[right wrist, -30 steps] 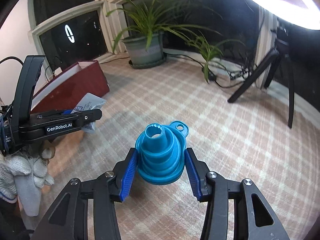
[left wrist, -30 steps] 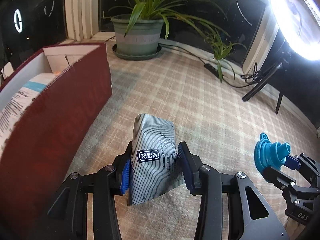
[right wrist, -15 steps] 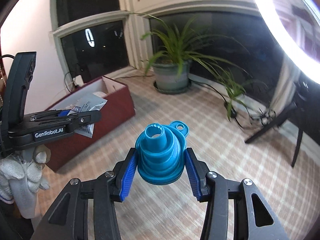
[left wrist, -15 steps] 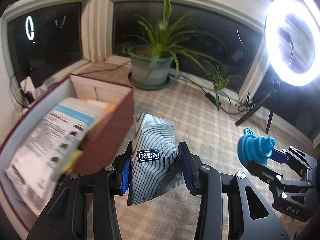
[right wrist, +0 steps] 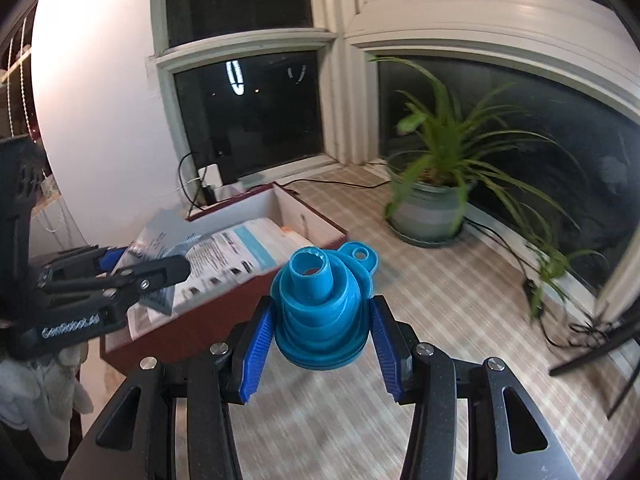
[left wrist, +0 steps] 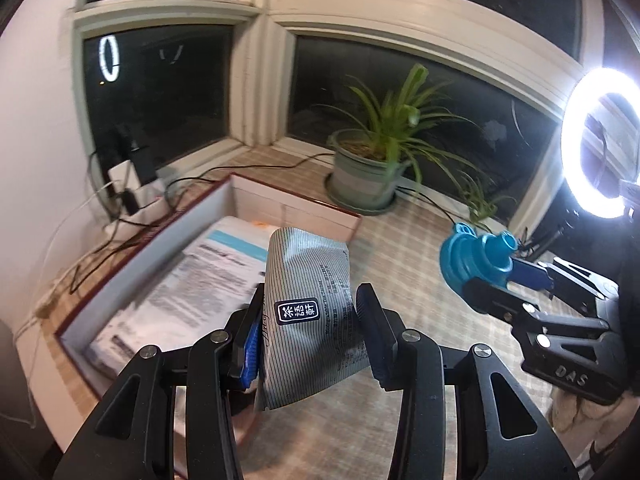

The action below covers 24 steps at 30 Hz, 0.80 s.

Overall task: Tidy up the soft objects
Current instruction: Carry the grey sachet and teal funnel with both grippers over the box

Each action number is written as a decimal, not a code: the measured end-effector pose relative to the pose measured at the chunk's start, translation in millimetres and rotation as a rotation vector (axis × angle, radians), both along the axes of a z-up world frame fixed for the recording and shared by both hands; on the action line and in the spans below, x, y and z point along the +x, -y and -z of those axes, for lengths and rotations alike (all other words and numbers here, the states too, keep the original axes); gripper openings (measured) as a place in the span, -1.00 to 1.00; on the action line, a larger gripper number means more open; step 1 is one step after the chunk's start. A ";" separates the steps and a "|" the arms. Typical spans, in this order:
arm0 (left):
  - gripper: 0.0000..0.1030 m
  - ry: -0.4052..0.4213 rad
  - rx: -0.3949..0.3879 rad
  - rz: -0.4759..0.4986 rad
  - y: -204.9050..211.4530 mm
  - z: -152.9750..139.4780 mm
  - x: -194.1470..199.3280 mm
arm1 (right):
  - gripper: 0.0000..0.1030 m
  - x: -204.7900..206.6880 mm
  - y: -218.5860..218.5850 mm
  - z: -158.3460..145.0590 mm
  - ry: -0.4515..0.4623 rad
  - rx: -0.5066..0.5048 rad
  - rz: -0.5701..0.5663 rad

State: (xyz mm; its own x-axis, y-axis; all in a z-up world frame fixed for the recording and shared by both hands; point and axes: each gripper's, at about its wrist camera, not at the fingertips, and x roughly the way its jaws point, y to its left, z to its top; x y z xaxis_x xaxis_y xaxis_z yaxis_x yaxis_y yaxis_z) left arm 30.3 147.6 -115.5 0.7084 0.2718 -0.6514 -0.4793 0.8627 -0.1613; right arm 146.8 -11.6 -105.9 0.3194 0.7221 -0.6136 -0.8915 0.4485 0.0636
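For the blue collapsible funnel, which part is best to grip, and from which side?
Grip the blue collapsible funnel across its wide lower rings, coming from the base side, as the right gripper does: the narrow spout tapers, and the soft folds give the fingers purchase.

Right gripper (left wrist: pixel 496 268) body reads "DAS", left gripper (right wrist: pixel 160 276) arm reads "GenRobot.AI" though blurred, and the striped grey pouch (left wrist: pixel 308 316) carries a dark label with three Chinese characters plus fine side print too small to read.
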 end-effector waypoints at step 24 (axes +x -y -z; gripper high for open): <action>-0.20 -0.016 -0.083 -0.185 -79.3 19.5 -66.8 | -0.14 -9.3 -105.4 5.3 -0.125 -0.058 -0.120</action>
State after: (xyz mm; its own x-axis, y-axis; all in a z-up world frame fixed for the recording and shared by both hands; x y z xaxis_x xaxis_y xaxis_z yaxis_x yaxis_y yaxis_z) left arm -36.5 226.9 -135.0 0.6411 0.3411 -0.6875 -0.6313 0.7438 -0.2196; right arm 137.5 93.8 -111.2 0.1519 0.7126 -0.6849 -0.9255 0.3458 0.1545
